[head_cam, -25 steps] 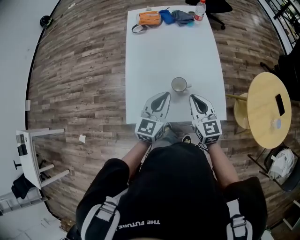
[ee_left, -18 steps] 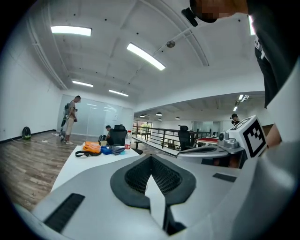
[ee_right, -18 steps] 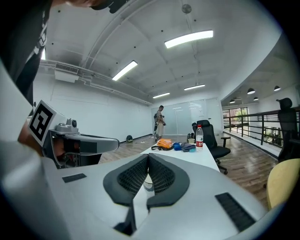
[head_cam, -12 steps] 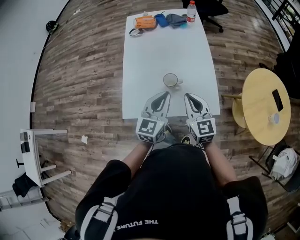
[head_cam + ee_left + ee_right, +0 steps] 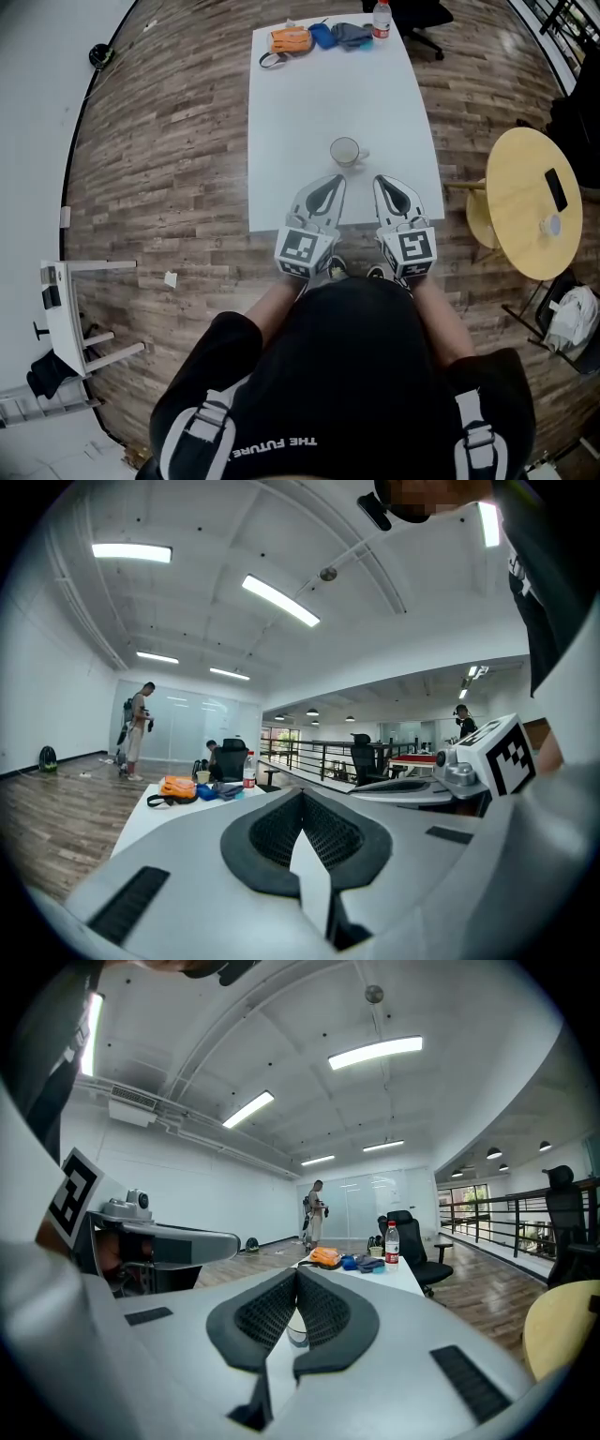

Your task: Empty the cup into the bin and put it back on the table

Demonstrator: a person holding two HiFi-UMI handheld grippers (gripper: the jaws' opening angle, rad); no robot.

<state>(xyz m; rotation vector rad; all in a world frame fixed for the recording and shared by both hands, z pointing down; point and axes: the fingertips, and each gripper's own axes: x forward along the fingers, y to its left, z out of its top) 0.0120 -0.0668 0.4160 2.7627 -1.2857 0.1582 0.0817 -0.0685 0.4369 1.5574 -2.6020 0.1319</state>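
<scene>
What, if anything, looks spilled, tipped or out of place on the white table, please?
Nothing stands out: the mug stands upright on the table with no spill around it, and the orange pouch and bottle sit grouped at its far end.

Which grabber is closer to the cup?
Left, by a little. In the head view the left gripper ends just below the cup; the right gripper ends below it and farther to the right.

Shut, empty tongs [image 5: 302, 810] over table [image 5: 141, 822]
</scene>
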